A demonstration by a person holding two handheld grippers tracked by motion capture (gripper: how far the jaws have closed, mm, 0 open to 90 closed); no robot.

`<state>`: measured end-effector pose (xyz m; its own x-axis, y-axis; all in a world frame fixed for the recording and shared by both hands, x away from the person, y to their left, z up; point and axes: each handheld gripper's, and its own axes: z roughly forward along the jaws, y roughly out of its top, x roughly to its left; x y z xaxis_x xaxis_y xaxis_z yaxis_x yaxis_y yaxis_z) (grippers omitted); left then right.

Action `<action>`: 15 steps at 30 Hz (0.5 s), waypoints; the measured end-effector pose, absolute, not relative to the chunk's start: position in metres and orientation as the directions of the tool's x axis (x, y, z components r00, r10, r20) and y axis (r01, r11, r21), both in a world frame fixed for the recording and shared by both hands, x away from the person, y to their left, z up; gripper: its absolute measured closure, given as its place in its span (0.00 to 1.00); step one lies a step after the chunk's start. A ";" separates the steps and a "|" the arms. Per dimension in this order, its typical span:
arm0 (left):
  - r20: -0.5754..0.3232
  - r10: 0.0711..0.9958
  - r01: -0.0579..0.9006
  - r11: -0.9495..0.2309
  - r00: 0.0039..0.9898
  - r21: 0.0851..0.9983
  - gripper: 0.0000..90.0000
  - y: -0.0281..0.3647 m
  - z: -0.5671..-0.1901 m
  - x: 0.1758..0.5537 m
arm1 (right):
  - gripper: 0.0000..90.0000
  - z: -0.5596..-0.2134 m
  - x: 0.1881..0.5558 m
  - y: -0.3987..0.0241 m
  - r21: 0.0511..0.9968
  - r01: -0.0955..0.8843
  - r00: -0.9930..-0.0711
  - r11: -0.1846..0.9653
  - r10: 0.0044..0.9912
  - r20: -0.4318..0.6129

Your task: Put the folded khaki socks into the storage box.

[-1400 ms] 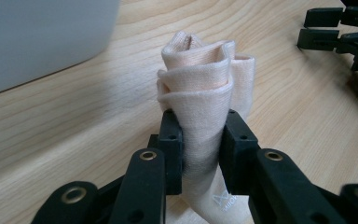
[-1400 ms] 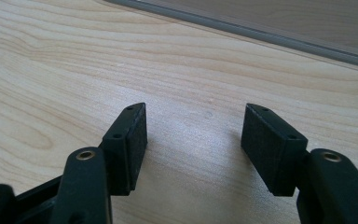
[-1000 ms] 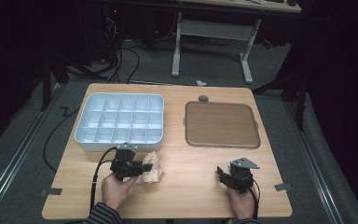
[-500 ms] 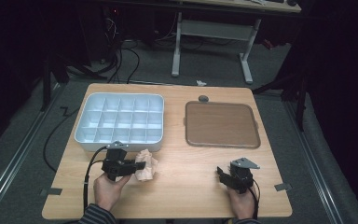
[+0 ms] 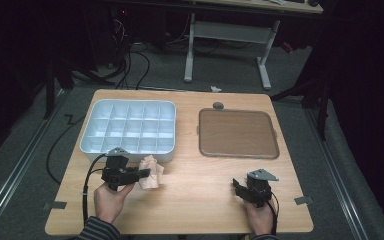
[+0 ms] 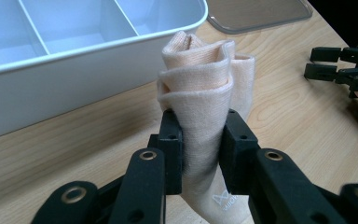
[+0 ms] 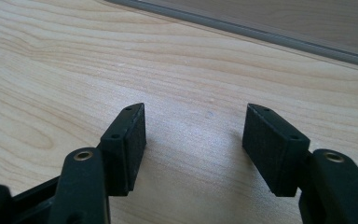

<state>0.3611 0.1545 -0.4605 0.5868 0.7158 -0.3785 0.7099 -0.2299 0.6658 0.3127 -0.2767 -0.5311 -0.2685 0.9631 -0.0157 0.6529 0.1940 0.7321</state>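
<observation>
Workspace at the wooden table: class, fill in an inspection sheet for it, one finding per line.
Surface: wooden table, bare in the middle.
Job's things: rolled peach cloth beside white divided tray, compartments bare; brown lid lies flat.
Clutter: small grey object behind the lid.
Grippers: left tongs clamped on the cloth; right tongs open over bare wood.
Cables: black lead from the left tongs.
Surroundings: dark room, desk frame behind.

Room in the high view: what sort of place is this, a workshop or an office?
Probably a lab or test room set up for recording. A small wooden table stands alone on grey carpet, a white divided box and a brown tray are laid out neatly, and cables trail under a desk in the dark behind.
</observation>
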 end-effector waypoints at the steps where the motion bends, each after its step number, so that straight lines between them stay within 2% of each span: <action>1: -0.378 0.717 0.709 -0.228 0.586 0.667 0.81 0.155 -0.460 0.361 | 0.44 -0.531 0.313 -0.277 0.732 0.653 -0.268 0.194 0.963 -0.016; 15: -0.379 0.728 0.707 -0.202 0.571 0.678 0.81 0.170 -0.455 0.364 | 0.44 -0.531 0.313 -0.276 0.732 0.653 -0.267 0.195 0.964 -0.018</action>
